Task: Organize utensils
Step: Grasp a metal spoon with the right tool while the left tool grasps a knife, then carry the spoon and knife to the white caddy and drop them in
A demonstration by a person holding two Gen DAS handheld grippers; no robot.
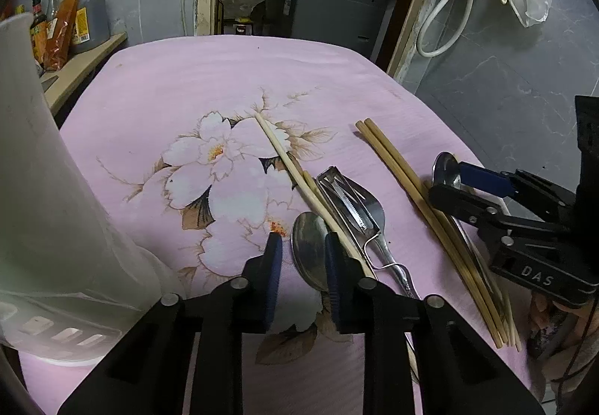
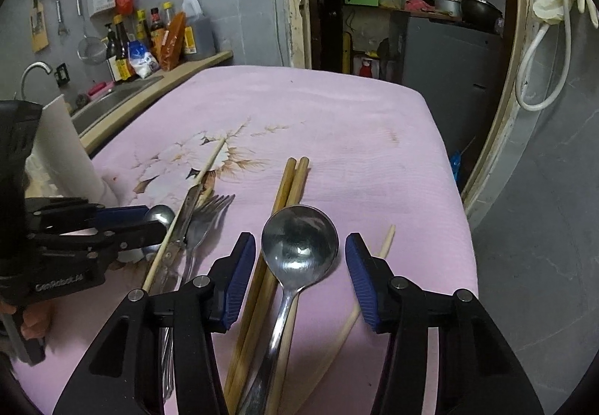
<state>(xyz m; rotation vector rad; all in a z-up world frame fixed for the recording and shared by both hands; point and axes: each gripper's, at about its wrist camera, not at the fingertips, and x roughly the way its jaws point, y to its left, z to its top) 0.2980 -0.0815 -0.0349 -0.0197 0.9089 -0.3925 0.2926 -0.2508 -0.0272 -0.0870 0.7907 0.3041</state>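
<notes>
Utensils lie on a pink flowered cloth (image 1: 224,78). My left gripper (image 1: 299,246) is open, its jaws on either side of a steel spoon's bowl (image 1: 309,250), low over it. Beside it lie a pale chopstick (image 1: 295,171), a peeler (image 1: 346,197) and a fork (image 1: 374,212). My right gripper (image 2: 299,254) is open around a bigger steel spoon (image 2: 299,242), which rests on brown chopsticks (image 2: 290,186). A pale chopstick (image 2: 387,239) lies to its right. The right gripper also shows in the left wrist view (image 1: 445,179).
A white plastic utensil holder (image 1: 41,171) stands at the left edge of the cloth, close to my left gripper. A counter with bottles (image 2: 149,29) and a sink (image 2: 108,100) lies beyond on the left. The cloth's right edge (image 2: 460,227) drops off to the floor.
</notes>
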